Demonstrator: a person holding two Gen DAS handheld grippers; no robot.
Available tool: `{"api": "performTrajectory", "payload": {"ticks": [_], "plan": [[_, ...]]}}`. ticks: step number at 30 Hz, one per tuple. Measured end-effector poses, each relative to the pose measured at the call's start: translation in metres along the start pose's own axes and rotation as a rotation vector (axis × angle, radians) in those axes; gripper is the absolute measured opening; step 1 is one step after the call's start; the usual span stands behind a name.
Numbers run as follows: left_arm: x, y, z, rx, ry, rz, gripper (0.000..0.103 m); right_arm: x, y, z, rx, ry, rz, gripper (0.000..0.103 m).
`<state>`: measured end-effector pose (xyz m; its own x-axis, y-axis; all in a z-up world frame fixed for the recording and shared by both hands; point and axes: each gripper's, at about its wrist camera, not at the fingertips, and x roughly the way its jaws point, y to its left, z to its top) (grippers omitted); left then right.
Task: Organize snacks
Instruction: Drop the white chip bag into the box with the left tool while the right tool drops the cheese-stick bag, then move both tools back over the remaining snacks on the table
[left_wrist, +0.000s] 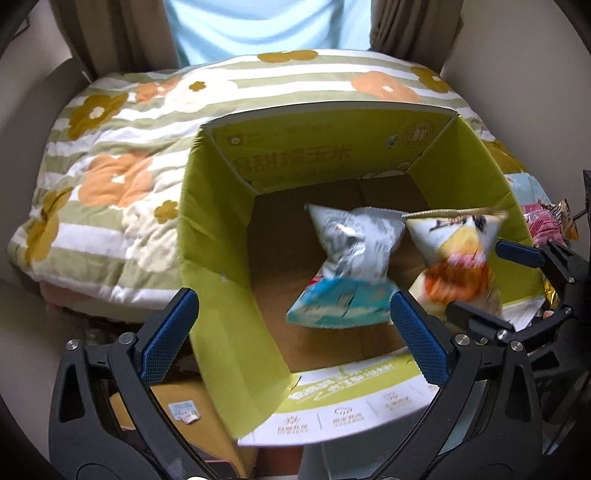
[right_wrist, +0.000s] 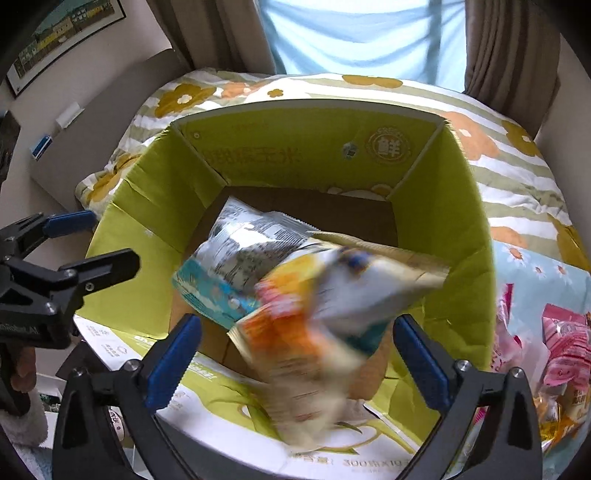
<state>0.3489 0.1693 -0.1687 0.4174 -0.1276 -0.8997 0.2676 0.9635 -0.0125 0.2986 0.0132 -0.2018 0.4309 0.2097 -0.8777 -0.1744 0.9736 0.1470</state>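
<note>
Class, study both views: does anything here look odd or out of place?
Yes. Two snack bags, a silver-blue one and an orange-white one, are blurred and tilted over the open green box, touching neither open gripper: apparently falling in.

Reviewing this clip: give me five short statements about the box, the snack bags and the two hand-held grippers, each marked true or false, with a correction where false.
1. Both the left hand-held gripper and the right hand-held gripper stand open. True.
2. The silver and blue bag is clamped between the left pads. False: nothing presses on it; it is blurred over the open box.
3. The cardboard box has green flaps standing up. True.
4. The orange and white bag lies on the quilt outside the box. False: it is over the box opening, beside the silver and blue bag.
5. Pink snack packets lie outside the box. True.
</note>
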Motion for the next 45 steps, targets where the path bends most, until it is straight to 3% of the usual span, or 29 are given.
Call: {"api": "performTrajectory", "payload": {"ticks": [16, 26, 36, 45], "plan": [[-0.034, -0.008, -0.020, -0.044, -0.070, -0.011, 0.103, -0.043, 0.008, -0.016, -0.038, -0.045, -0.061, 0.103], [-0.037, -0.034, -0.027, -0.010, -0.070, -0.056, 0.103, -0.069, -0.006, -0.036, 0.014, -0.065, -0.087, 0.103], [-0.061, -0.113, -0.028, 0.107, -0.134, -0.101, 0.103, -0.122, -0.062, -0.069, 0.112, -0.143, -0.129, 0.103], [-0.068, -0.205, -0.038, 0.060, -0.137, -0.137, 0.103, -0.179, -0.153, -0.118, 0.190, -0.183, -0.173, 0.103]]}}
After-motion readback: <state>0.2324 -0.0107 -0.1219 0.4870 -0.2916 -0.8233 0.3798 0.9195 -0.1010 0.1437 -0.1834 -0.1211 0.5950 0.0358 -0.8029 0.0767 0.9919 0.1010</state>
